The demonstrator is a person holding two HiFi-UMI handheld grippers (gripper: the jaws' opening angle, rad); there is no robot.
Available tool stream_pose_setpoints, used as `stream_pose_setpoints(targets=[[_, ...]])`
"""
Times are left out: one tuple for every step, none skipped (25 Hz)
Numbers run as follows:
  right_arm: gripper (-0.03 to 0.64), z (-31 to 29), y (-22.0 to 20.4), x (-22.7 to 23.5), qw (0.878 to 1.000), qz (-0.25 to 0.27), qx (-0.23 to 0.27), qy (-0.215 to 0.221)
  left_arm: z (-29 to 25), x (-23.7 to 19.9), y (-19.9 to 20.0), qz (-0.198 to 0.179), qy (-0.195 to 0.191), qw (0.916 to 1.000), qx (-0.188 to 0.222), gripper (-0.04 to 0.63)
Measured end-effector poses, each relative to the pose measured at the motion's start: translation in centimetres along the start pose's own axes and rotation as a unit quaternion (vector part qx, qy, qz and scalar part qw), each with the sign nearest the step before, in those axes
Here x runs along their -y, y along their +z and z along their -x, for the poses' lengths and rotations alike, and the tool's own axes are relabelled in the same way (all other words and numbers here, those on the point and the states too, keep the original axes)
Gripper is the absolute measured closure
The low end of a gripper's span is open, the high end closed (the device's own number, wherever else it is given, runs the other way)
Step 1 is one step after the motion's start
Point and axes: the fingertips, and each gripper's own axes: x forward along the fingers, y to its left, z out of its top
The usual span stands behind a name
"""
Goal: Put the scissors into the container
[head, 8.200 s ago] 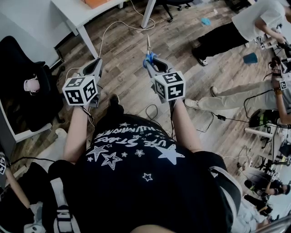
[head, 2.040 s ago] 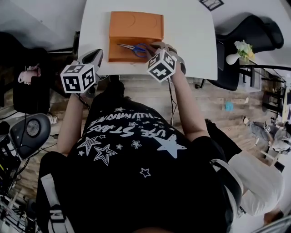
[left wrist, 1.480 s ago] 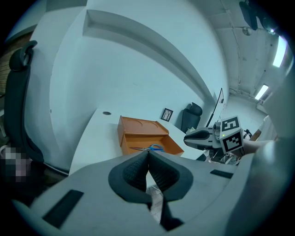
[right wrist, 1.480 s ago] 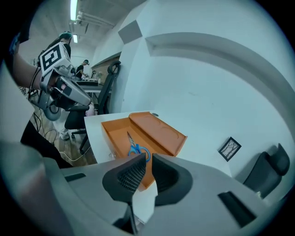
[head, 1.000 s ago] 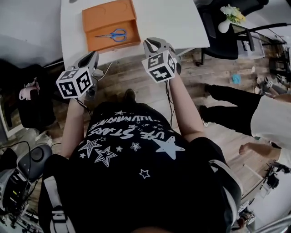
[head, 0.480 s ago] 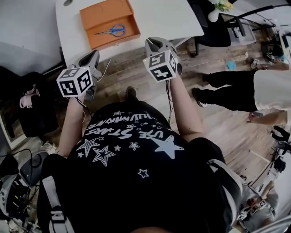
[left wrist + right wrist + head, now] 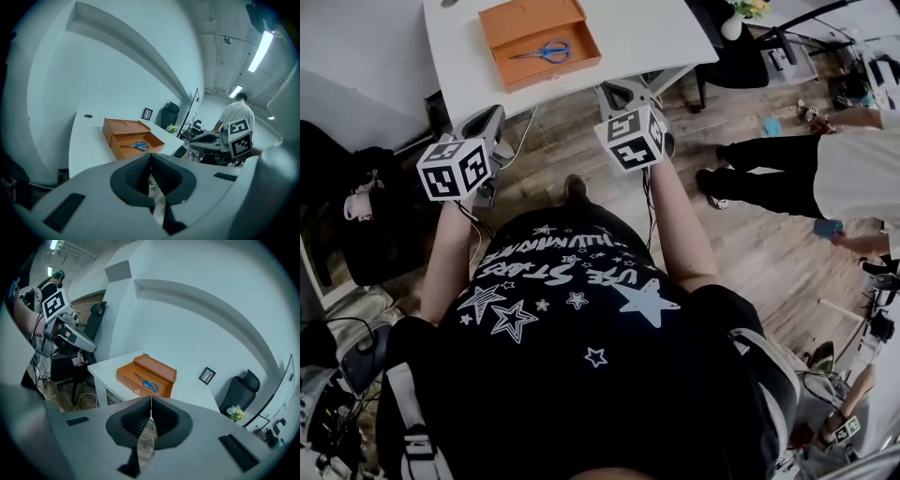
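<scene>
Blue-handled scissors (image 7: pixel 544 52) lie flat inside the open orange box (image 7: pixel 508 73) on the white table (image 7: pixel 469 70). The same scissors (image 7: pixel 136 146) and box (image 7: pixel 127 139) show in the left gripper view, and the scissors (image 7: pixel 146 382) and box (image 7: pixel 127 377) in the right gripper view. My left gripper (image 7: pixel 490 117) hangs shut and empty off the table's near edge, over the floor. My right gripper (image 7: pixel 616 91) is also shut and empty, below the table edge to the right of the box. Both sit well short of the box.
A black office chair (image 7: pixel 741 58) and a small white vase of flowers (image 7: pixel 733 21) stand right of the table. A person in black trousers (image 7: pixel 778 178) stands on the wooden floor to the right. Another dark chair (image 7: pixel 356 216) is at left. A cable (image 7: pixel 520 141) trails under the table.
The scissors were held in my right gripper earlier, then lay in the box after it let go. Since then both grippers have drawn back from the table toward my body.
</scene>
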Motion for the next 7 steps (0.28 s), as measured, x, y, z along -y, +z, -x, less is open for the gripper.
stream_pose_setpoints(targets=[[0.571, 0.0, 0.0, -0.5, 1.000, -0.001, -0.001, -0.002, 0.3, -0.3, -0.2, -0.001, -0.002, 1.0000, 0.001, 0.577], [0.570, 0.0, -0.1, -0.9, 1.000, -0.003, -0.001, -0.003, 0.5, -0.5, -0.6, -0.002, -0.003, 1.0000, 0.000, 0.577], [0.571, 0.0, -0.4, -1.4, 1.000, -0.005, -0.003, -0.004, 0.7, -0.7, -1.1, -0.003, -0.005, 1.0000, 0.000, 0.577], [0.571, 0.0, -0.7, -1.8, 1.000, -0.006, -0.004, -0.005, 0.8, -0.8, -1.5, -0.003, -0.006, 1.0000, -0.002, 0.577], [0.571, 0.0, -0.9, -2.3, 1.000, -0.007, -0.005, -0.005, 1.1, -1.0, -2.0, -0.003, -0.007, 1.0000, -0.003, 0.577], [0.571, 0.0, -1.1, -2.9, 1.000, -0.008, -0.006, -0.006, 1.4, -1.2, -2.5, -0.003, -0.008, 1.0000, -0.004, 0.577], [0.571, 0.1, -1.2, -3.4, 1.000, -0.008, -0.007, -0.006, 1.7, -1.4, -3.0, -0.003, -0.009, 0.9999, -0.005, 0.577]])
